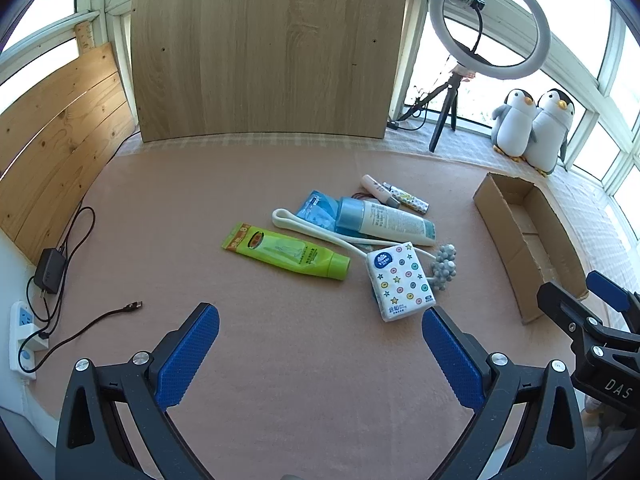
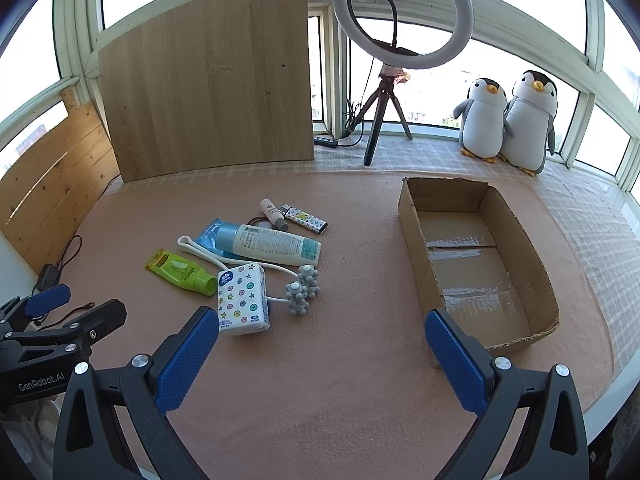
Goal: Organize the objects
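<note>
A pile of small items lies mid-table: a green tube (image 1: 286, 251) (image 2: 182, 273), a white and blue bottle (image 1: 386, 222) (image 2: 270, 243), a spotted tissue pack (image 1: 400, 280) (image 2: 243, 298), a white massager with grey knobbed heads (image 1: 443, 266) (image 2: 300, 290), a blue packet (image 1: 318, 208), a small pink tube (image 1: 375, 188) (image 2: 273, 213) and a patterned lighter (image 1: 408, 199) (image 2: 305, 219). An empty cardboard box (image 1: 532, 240) (image 2: 532, 256) sits to the right. My left gripper (image 1: 320, 344) is open, near the tissue pack. My right gripper (image 2: 322, 344) is open between the pile and the box.
A wooden board (image 1: 268, 48) leans at the back. A ring light on a tripod (image 2: 402, 12) and two plush penguins (image 2: 508, 120) stand by the window. A power strip, adapter and loose cable (image 1: 92, 320) lie at the left edge.
</note>
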`<state>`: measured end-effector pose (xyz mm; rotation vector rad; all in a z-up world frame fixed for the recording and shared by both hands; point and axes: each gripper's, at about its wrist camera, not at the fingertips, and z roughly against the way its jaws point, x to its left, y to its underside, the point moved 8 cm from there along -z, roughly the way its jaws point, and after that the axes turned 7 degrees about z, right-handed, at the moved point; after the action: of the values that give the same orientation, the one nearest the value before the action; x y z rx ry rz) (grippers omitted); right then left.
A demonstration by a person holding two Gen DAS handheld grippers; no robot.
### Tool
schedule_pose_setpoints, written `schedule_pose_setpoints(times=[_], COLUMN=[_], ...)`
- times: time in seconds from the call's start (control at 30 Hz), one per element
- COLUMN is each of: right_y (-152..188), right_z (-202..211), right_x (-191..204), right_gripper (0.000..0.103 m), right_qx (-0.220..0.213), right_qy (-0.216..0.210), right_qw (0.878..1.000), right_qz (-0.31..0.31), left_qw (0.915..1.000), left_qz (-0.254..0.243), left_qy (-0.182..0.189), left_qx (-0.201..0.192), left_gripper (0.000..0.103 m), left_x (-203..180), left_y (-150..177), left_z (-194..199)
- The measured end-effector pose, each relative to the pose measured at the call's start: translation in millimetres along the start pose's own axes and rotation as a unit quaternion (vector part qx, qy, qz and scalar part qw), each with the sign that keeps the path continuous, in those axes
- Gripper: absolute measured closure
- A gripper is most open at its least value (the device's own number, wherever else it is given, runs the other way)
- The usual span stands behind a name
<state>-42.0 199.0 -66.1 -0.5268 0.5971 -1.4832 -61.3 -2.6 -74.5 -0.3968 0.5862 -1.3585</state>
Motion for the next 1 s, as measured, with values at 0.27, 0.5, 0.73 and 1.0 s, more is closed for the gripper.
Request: schedule_pose_setpoints(times=[0.27,0.5,0.73,1.0], right_y=[3,5,10,19], right_z=[-8,-13,-15,-16], right_x=[-2,-6,-12,-23], right_gripper=[0.001,0.001,0.002,0.002], right_qx=[0.011,0.019,0.024,0.033], right_qy=[-0.009,-0.013,-0.006,0.007], right_qw=[1.000,1.000,1.000,0.999], right_qz=[0.000,-0.006,-0.008,-0.014], left_qw=[1.0000,0.9998,0.9990,0.9970], left_qz=[0.000,-0.006,-0.016,0.008], left_qy=[0.009,0.011,0.018,0.036], left_qx=[0.001,0.017,0.038,0.068], left_gripper=[0.000,0.001,0.002,0.024], left_x=[-3,-11,-27,-39], left_y=[-11,-22,-28,-46], left_z=[-14,-40,-75,-120])
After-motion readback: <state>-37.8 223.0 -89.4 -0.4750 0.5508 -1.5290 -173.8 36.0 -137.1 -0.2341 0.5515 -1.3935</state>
